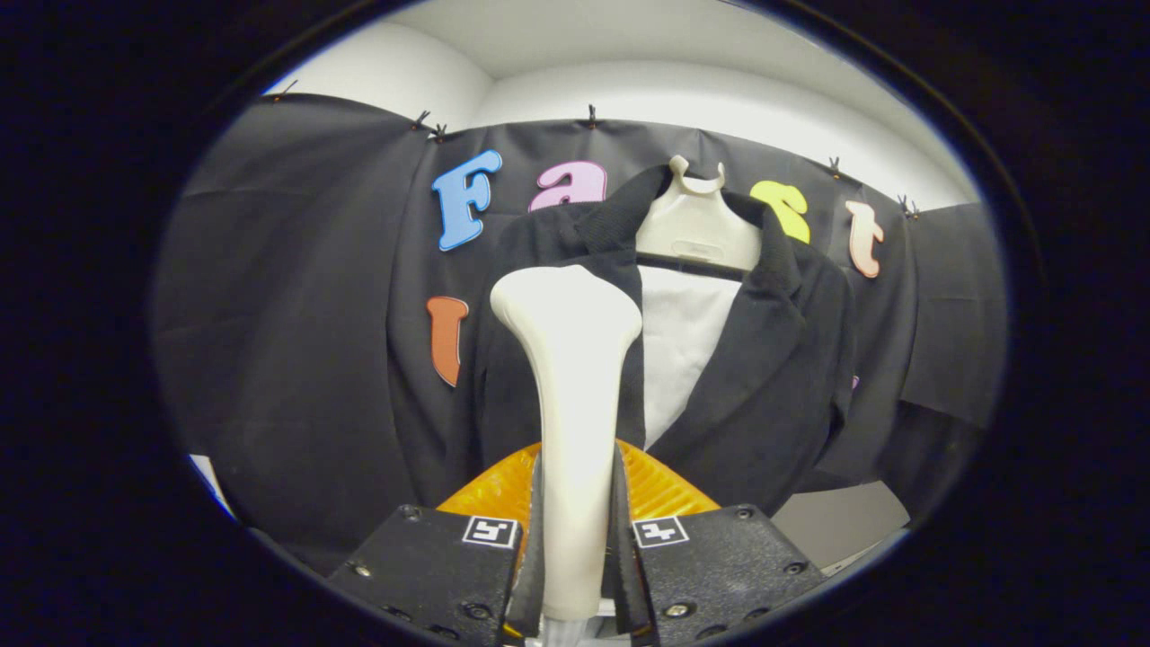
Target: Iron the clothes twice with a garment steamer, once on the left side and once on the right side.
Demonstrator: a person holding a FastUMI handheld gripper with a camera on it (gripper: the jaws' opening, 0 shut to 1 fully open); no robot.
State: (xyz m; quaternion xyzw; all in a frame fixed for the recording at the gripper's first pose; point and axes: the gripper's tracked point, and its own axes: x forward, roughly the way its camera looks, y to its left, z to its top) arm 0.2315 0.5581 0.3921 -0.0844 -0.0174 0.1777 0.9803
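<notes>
The gripper (575,539) holds a cream-white plastic garment steamer (572,395) by its slim handle. Both fingers (532,539) press against the handle from either side, so the tool is clamped tight on it. The handle rises straight up from between the fingers and widens into a broad, rounded head at its top.

Just ahead of the fingers hangs a black woollen jacket (764,377) with a ribbed collar and wide lapels. It is draped on a cream plastic hanger (696,225) whose hook stands up above the collar. The jacket hangs open at the front, and a pale white panel (683,341) shows between its two front edges. The steamer's head sits over the jacket's left front, covering the inner edge of that lapel and lying beside the pale panel; whether the head actually touches the cloth cannot be told. The jacket's right front, with its lapel, hangs uncovered beside the steamer.

A ridged orange piece (660,485) spreads out behind the handle, just above the fingers, on both sides of it.

Behind the jacket hangs the black cloth wall (296,314) of the booth, clipped along its top edge, with a white wall (629,90) above it.
</notes>
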